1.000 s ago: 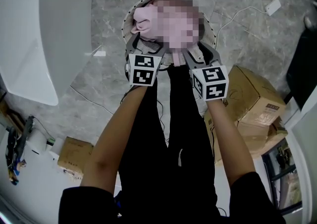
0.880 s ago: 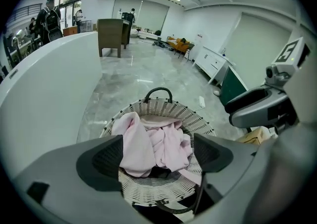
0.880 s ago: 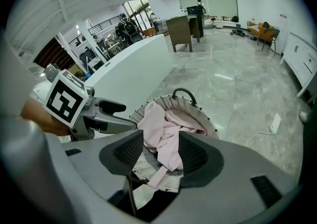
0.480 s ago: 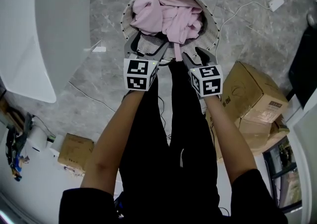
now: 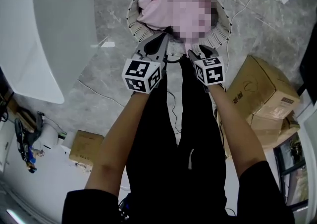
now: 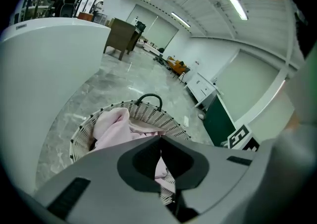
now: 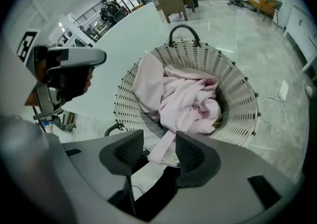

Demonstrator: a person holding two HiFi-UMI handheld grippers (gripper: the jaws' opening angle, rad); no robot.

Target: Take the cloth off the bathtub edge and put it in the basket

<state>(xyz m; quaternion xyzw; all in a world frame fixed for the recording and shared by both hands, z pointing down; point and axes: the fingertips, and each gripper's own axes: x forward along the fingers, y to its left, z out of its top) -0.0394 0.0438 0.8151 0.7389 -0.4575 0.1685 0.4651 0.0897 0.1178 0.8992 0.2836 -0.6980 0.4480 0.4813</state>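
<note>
Cloth [image 7: 185, 101] lies in the basket [image 7: 242, 94]; my left tongs [image 6: 160, 140] have just closed empty, my right tongs [image 7: 159, 147] stand wide.

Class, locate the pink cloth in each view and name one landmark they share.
Head view: pink cloth at top centre.
Left gripper view: pink cloth lower left of centre.
Right gripper view: pink cloth at centre.
Shared landmark: the white woven basket holding it.

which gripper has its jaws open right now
The right gripper: its jaws stand apart, while the left gripper has just closed its jaws together on nothing.
</note>
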